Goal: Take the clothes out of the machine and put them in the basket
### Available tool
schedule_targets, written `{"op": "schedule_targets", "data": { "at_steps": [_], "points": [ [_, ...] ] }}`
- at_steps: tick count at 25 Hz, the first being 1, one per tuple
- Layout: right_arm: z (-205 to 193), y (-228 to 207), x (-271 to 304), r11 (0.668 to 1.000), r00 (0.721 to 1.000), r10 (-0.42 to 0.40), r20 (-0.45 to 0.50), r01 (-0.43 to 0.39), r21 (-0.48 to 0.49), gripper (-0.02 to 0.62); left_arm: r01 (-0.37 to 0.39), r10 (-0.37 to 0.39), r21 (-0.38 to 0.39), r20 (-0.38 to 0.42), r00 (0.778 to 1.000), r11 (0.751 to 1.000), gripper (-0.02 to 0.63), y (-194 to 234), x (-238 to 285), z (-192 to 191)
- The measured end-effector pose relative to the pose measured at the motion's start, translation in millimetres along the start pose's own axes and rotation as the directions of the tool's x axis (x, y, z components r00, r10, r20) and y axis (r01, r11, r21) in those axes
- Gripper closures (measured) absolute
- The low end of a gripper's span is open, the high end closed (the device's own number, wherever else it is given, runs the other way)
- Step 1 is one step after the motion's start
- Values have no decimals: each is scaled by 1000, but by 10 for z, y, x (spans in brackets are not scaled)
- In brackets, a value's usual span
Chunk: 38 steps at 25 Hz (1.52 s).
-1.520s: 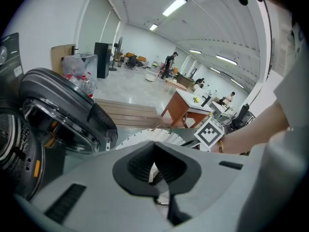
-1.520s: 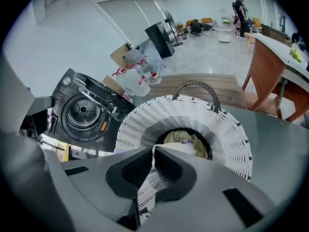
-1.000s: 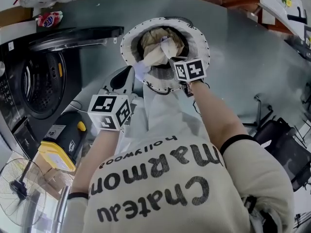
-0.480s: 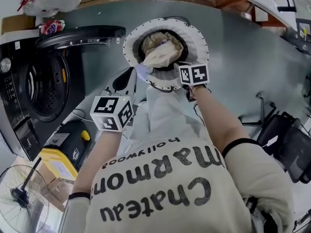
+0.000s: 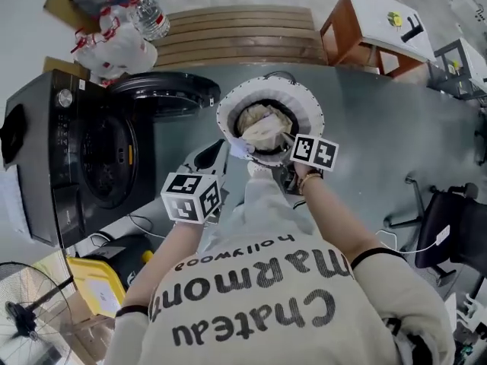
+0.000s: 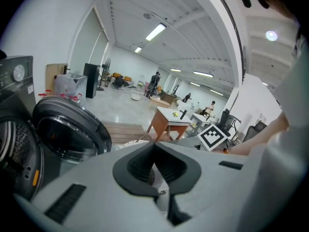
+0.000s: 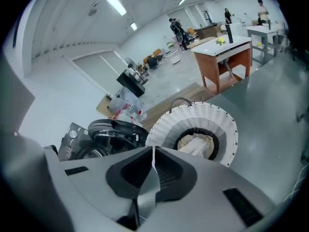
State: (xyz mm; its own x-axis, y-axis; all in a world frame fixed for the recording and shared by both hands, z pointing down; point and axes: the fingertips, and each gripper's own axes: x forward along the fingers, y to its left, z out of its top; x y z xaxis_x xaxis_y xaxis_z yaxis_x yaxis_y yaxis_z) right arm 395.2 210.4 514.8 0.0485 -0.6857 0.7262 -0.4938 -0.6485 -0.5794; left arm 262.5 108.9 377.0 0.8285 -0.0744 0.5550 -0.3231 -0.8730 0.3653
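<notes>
Ceiling strip lights [image 6: 155, 31] flood the hall with bright, even white light, throwing only soft shadows on the grey floor [image 5: 380, 112]. Both gripper views bow sharply toward dark, rounded corners, the nearest foreground falling soft. Pale reflections sheen the washing machine door [image 6: 67, 134].

fan [image 5: 23, 318]: cut off by edge | washer drum [image 5: 105, 167]: contents too dark

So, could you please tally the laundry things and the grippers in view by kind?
washing machine: 1
basket: 1
pale garment: 1
heap of clothes in the basket: 1
grippers: 2 (left gripper, right gripper, each shut on the pale garment)
Total: 6
</notes>
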Motion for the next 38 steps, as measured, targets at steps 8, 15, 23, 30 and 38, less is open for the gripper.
{"op": "schedule_targets", "data": {
  "at_steps": [8,15,23,30,38],
  "points": [
    [364,715,-975,994,959,106,263,-105,-16,557,72,-86,100,141,986,992,597,-404,-520,406],
    [792,1276,-1982,983,861,185,473,-152,-107,557,73,-106,139,252,962,988,598,-715,-925,876],
    [1215,1985,-2975,895,756,306,579,-21,-446,557,66,-160,254,373,914,965,598,-1196,-1263,1448],
    [1517,2076,-3349,792,744,386,545,35,-609,557,40,-129,208,437,890,977,598,-1555,-1143,1681],
    [1685,1764,-3562,768,756,398,520,36,-639,557,0,-90,196,448,889,981,597,-1897,-1087,1700]
  ]
}}
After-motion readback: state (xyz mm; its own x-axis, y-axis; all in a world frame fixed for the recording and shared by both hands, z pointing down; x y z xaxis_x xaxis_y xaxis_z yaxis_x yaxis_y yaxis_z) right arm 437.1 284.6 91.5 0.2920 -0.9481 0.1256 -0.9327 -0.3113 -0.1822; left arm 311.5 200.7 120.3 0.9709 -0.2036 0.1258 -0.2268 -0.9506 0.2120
